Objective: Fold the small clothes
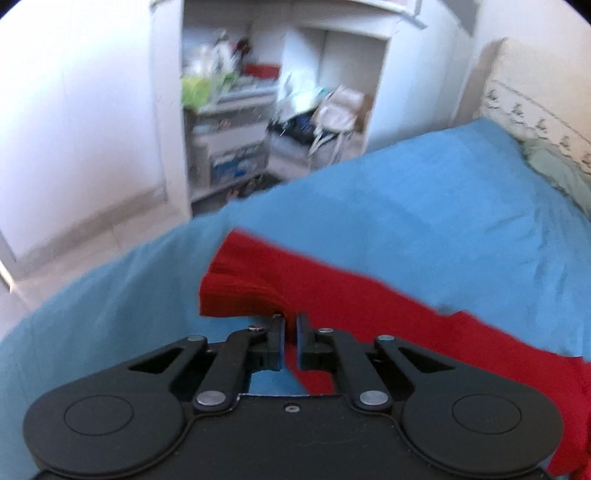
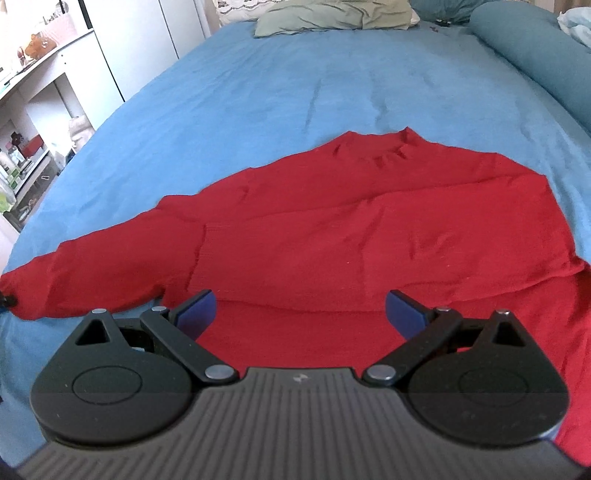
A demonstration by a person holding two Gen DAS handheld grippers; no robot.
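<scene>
In the left wrist view we see our left gripper point(image 1: 290, 325) nearest the lens, its jaws drawn almost together with a fold of the red sweater point(image 1: 332, 291) pinched between them. What we hold is the sleeve point(image 1: 240, 284) near its ribbed cuff, which bunches up just beyond the fingertips and stands a little off the blue bedspread point(image 1: 406, 192). The rest of the sleeve runs away to the right and down toward the edge of the picture. Beyond the bed, the view is blurred; we make out white walls and an open white shelf unit point(image 1: 236, 122) crowded with things we cannot name.

In the right wrist view our right gripper point(image 2: 300, 314) hovers with its jaws spread wide and nothing between them; the blue pads point(image 2: 197, 312) frame the lower hem of the sweater. The garment lies flat on the bedspread point(image 2: 295, 81), its neck point(image 2: 402, 147) pointing away from us and one sleeve point(image 2: 92, 280) stretched out to the left, where a dark tip at the frame's edge meets its cuff. Whether our fingertips touch the cloth we cannot tell. Farther off, at the head of the bed, rest a pale green pillow point(image 2: 332, 14) and a dark teal bolster point(image 2: 535, 48), with white shelves point(image 2: 44, 96) off to the left.
</scene>
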